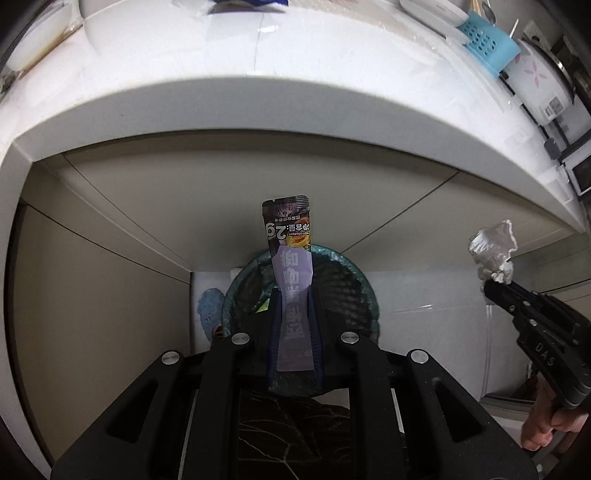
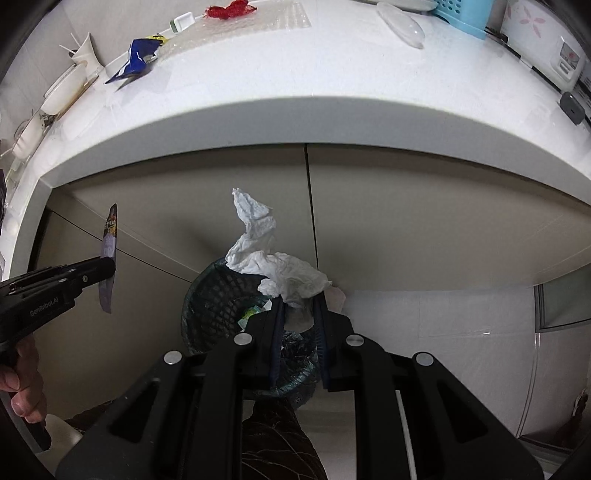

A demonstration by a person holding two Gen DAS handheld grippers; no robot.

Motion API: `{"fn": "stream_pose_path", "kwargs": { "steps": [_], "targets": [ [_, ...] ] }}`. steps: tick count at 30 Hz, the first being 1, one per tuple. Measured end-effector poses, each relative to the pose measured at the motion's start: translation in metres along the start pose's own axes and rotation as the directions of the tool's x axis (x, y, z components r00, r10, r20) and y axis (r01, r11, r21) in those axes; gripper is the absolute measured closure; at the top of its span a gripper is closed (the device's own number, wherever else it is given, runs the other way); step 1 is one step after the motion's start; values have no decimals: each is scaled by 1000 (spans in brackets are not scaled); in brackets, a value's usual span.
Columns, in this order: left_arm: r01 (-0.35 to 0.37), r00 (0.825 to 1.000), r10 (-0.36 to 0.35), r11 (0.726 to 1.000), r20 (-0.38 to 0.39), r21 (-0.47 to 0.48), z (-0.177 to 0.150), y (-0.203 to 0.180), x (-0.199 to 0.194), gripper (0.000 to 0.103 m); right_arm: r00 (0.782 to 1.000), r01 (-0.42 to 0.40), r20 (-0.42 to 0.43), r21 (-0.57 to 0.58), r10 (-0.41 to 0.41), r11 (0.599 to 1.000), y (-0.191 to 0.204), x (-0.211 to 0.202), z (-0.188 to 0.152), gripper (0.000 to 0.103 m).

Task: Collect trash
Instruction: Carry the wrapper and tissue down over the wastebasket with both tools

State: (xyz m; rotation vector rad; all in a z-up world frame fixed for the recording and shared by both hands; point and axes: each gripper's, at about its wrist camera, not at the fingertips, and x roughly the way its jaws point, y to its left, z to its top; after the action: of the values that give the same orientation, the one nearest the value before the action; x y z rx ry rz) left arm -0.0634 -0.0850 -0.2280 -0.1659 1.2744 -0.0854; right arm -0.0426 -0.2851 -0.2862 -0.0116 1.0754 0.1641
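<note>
My left gripper (image 1: 293,295) is shut on a purple snack wrapper (image 1: 290,258), held upright over a dark mesh trash basket (image 1: 354,288) on the floor below the counter. My right gripper (image 2: 299,304) is shut on a crumpled white tissue (image 2: 266,254), also over the basket (image 2: 210,295), which holds some trash. In the left wrist view the right gripper (image 1: 495,282) with the tissue (image 1: 493,251) is at the right. In the right wrist view the left gripper (image 2: 109,269) with the wrapper (image 2: 109,254) is at the left.
A white counter (image 2: 295,74) overhangs beige cabinet doors (image 2: 369,206). On it lie a blue crumpled wrapper (image 2: 135,61), a red scrap (image 2: 229,9), a blue perforated basket (image 1: 487,42) and a white rice cooker (image 1: 543,85). The floor is white tile (image 2: 443,325).
</note>
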Motion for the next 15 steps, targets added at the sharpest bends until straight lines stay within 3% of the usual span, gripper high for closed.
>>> {"fn": "stream_pose_path", "kwargs": {
  "steps": [8,15],
  "targets": [
    [-45,999,47,994,-13,100,-12,-15,27,89,1000,4,-19,4,-4,1000,5,19,-1,88],
    [-26,999,33,987,-43,156,-15,-29,42,89,999,9,-33,16,-8,1000,7,24,-6,88]
  ]
}}
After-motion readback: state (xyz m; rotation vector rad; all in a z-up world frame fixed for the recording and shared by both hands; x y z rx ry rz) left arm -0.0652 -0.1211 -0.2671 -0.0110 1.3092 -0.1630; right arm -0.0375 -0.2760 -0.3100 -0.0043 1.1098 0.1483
